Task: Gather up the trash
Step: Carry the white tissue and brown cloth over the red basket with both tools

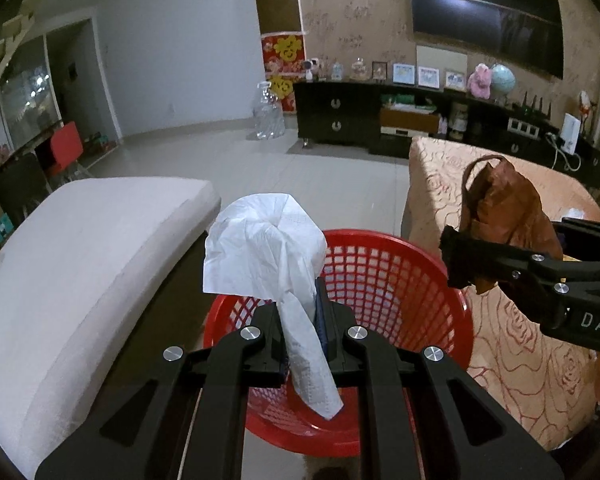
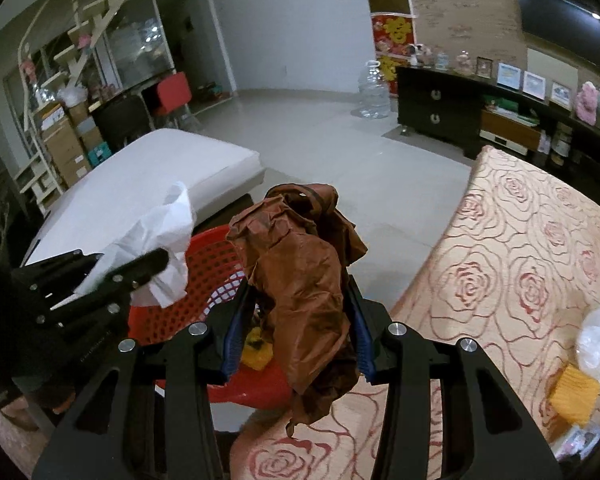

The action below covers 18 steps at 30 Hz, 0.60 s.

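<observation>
Over the red basket [image 1: 400,280], your left tool [image 1: 304,344] clamps the white tissue [image 1: 260,240]. Your right tool [image 2: 296,344] clamps the brown paper bag [image 2: 300,280] near the counter [image 2: 520,260] edge; centre both above the rim before releasing.

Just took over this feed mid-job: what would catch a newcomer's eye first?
The red mesh basket on the floor between the white cushion and the rose-patterned table. Above it, the left gripper is shut on a white tissue, and the right gripper is shut on a crumpled brown paper bag. More litter lies on the table's right edge.
</observation>
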{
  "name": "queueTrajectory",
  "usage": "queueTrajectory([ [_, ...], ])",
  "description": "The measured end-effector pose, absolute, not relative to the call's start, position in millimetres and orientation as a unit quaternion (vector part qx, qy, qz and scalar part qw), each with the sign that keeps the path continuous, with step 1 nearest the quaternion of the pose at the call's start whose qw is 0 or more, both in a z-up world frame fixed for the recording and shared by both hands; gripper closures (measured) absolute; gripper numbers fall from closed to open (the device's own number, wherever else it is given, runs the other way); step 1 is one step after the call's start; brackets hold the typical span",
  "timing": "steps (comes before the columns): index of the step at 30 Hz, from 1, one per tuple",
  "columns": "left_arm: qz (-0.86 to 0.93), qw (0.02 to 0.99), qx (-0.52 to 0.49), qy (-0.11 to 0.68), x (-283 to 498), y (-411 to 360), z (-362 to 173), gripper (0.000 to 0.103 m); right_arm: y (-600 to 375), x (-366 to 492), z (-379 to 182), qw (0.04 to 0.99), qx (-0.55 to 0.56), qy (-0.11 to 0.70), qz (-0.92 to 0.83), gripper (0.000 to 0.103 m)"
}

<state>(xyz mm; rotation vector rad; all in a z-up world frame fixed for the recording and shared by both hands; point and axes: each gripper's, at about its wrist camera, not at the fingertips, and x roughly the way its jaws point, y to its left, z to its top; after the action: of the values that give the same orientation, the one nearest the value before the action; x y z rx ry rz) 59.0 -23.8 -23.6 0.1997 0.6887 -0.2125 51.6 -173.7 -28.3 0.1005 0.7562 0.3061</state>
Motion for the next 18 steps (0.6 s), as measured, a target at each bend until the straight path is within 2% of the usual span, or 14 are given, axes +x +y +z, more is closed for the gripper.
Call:
queueTrajectory([
  [8,-0.099,0.923,0.098,0.359,64.6,-17.7,-32.1,0.093,-158.4,63.0,-35.9,0.910,0.036,0.379,0.163,0.059],
  [14,-0.096,0.920,0.094,0.369,64.9,-17.1,-35.8,0.092,-154.2,66.9,-44.2,0.905,0.033,0.389,0.168,0.050],
  [18,-0.100,0.917,0.090,0.376,68.6,-16.4,-36.4,0.085,-153.4,66.4,-44.7,0.904,0.041,0.390,0.169,0.037],
])
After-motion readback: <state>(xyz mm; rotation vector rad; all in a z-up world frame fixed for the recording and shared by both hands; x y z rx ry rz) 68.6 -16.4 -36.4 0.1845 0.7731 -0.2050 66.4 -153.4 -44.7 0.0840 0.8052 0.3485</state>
